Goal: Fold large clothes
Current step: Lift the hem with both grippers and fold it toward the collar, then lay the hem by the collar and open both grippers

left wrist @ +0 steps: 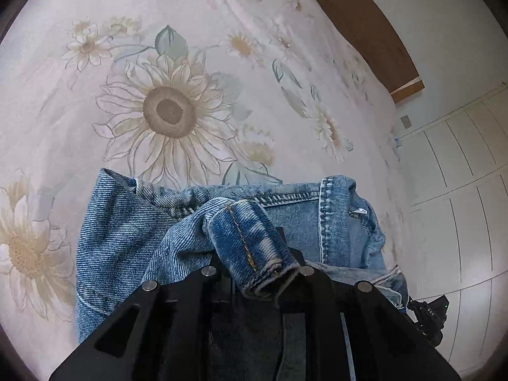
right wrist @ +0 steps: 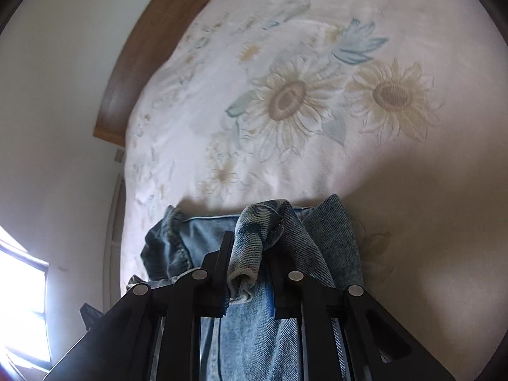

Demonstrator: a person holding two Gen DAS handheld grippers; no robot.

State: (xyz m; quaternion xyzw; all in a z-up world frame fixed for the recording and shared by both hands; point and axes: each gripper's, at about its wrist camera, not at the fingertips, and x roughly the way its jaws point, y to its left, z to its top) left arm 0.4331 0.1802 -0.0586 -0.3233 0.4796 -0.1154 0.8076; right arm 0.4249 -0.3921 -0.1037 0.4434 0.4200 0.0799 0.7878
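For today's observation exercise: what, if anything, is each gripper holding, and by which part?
Both hold the denim garment: the left gripper pinches a rolled, stitched hem edge, and the right gripper pinches a bunched fold at its edge.

Open bedspread [left wrist: 222, 47] beyond bunched jeans [left wrist: 127, 222]

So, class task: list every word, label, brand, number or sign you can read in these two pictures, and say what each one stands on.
"DAS": small pale letters on the black device at the lower right of the left wrist view; faint, so the reading is unsure.
White tag on the denim jacket: too small to read.
Floral bedspread: no text.
Right wrist view: no text.
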